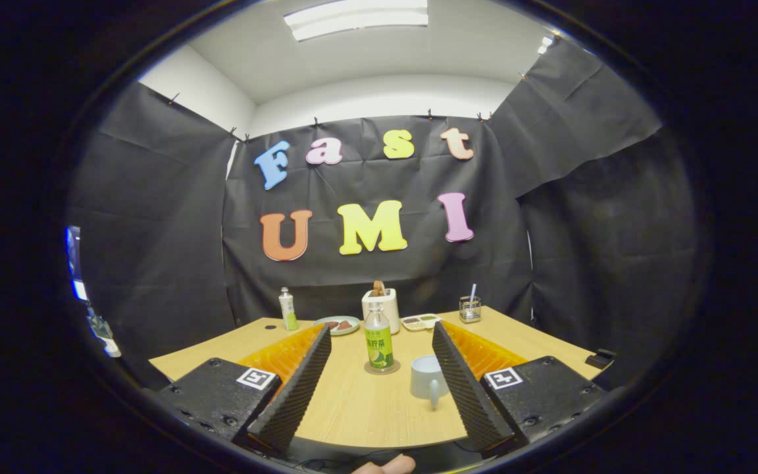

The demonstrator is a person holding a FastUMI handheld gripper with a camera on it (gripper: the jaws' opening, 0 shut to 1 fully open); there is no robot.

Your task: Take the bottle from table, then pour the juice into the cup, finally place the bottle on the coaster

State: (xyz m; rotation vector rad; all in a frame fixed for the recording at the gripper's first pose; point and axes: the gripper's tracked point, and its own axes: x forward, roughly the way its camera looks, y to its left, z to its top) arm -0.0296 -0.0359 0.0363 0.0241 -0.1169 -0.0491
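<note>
two tool point(379, 378) fingers wide apart, level

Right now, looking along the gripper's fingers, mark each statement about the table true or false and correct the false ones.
1. The gripper is shut on the bottle. False: its fingers stand wide apart, touching nothing.
2. The bottle stands upright on a coaster. True.
3. The cup lies tipped on its side. False: it stands upright, near one finger.
4. The cup is closer to the fingers than the bottle. True.
5. A white toaster stands beyond the bottle, near the cloth wall. True.
</note>
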